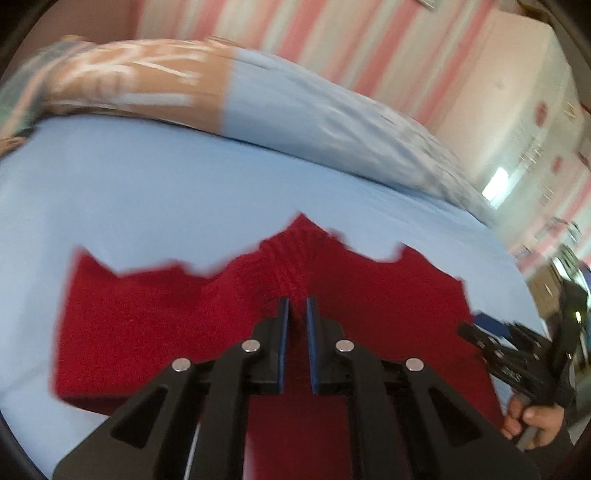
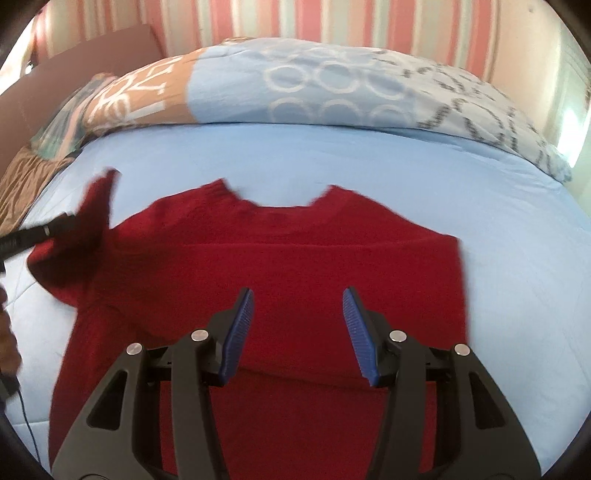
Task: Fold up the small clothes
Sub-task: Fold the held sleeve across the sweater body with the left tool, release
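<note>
A small red knitted sweater (image 2: 288,258) lies on a light blue bed sheet (image 2: 332,162), neckline towards the far side. My left gripper (image 1: 297,306) is shut on the sweater's left sleeve (image 1: 291,266) and holds it lifted over the body; it shows at the left edge of the right wrist view (image 2: 70,218). My right gripper (image 2: 297,306) is open and empty, hovering above the sweater's lower middle. It also shows at the right edge of the left wrist view (image 1: 476,325).
A folded patterned duvet (image 2: 332,85) in blue, brown and white lies across the far side of the bed. A pink and white striped wall (image 2: 295,18) stands behind it. A pale wardrobe (image 1: 517,110) is at the right.
</note>
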